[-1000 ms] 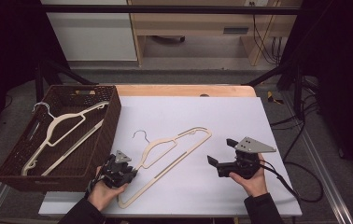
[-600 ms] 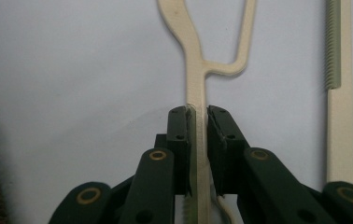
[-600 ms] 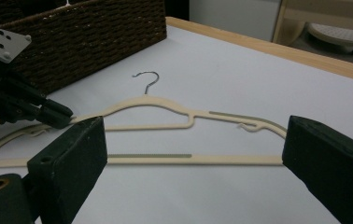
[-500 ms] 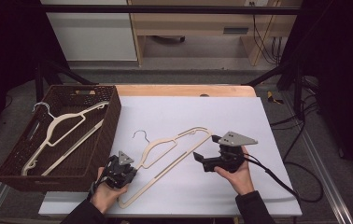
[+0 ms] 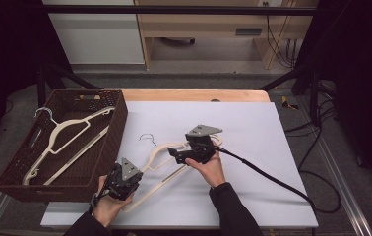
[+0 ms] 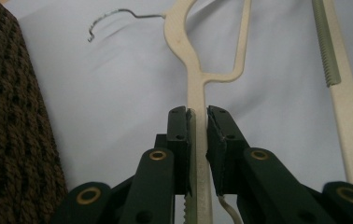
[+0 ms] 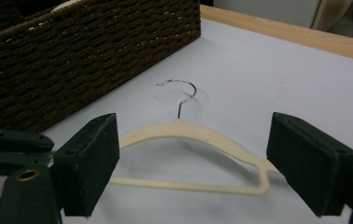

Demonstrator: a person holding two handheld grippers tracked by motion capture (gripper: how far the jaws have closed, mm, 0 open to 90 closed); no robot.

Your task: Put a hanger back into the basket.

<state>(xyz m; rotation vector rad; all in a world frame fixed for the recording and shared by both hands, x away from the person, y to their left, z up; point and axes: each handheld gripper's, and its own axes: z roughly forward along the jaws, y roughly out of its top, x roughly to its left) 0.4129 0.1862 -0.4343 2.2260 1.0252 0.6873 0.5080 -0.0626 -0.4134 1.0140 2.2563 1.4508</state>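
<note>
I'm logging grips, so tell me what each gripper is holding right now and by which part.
The left gripper is shut on the cream hanger, gripping one shoulder arm near its end. The right gripper is open above the hanger, holding nothing.

In the high view, the right gripper (image 5: 174, 153) covers the shoulder of the cream hanger (image 5: 159, 156) beneath it, and the left gripper (image 5: 125, 178) with its hand (image 5: 106, 206) hides the hanger's near end. In the left gripper view the hanger's arm runs between the jaws and off the bottom edge; whether the pads press it cannot be told. The wicker basket (image 6: 11, 130) beside that gripper is cut by the left edge.
</note>
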